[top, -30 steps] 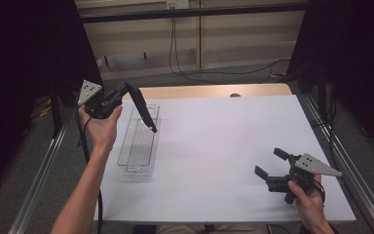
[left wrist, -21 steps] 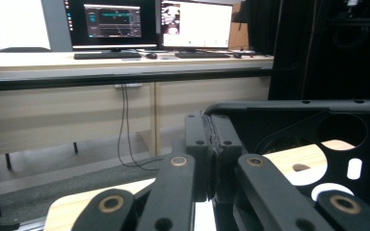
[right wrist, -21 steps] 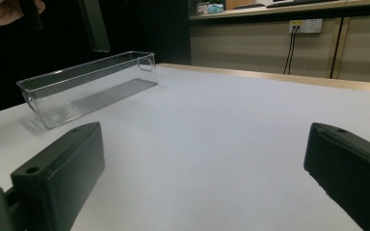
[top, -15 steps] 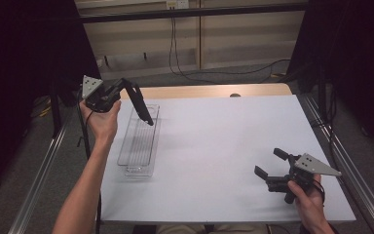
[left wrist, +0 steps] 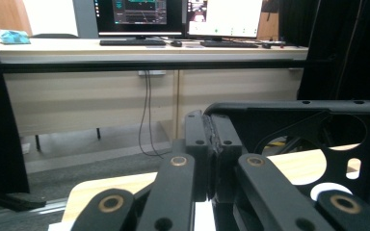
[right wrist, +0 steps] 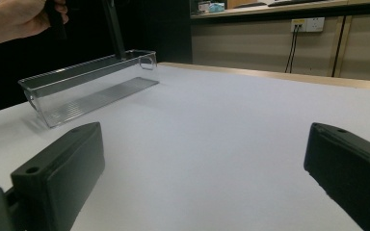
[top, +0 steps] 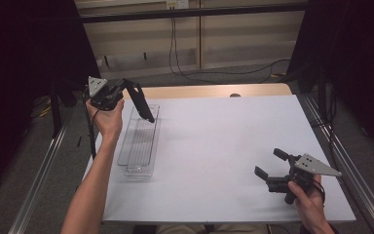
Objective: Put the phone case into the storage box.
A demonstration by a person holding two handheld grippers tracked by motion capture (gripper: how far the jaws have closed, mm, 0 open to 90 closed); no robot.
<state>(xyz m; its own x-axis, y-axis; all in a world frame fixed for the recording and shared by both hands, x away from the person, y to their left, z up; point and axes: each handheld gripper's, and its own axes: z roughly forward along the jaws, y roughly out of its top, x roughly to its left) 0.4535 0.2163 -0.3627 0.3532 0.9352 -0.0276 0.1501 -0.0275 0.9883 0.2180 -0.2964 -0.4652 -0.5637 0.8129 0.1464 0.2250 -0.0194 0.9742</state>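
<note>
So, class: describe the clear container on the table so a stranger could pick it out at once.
Start at the white table and go to its left edge. There lies a long, narrow clear plastic bin with a ridged bottom, under the left gripper. It is the one see-through thing on the table.

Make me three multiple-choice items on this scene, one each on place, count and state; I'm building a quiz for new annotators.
1. Where is the clear bin on the table?
A. left side B. right edge C. centre

2. How many clear bins are there?
A. one B. two C. three

3. How do the right tool's jaws stand?
A. shut B. open, nothing between C. shut on the bin

Answers: 1 A, it lies beneath the left tool; 2 A, one bin is on the white top; 3 B, the right gripper view shows the jaws wide apart over bare table.
</note>
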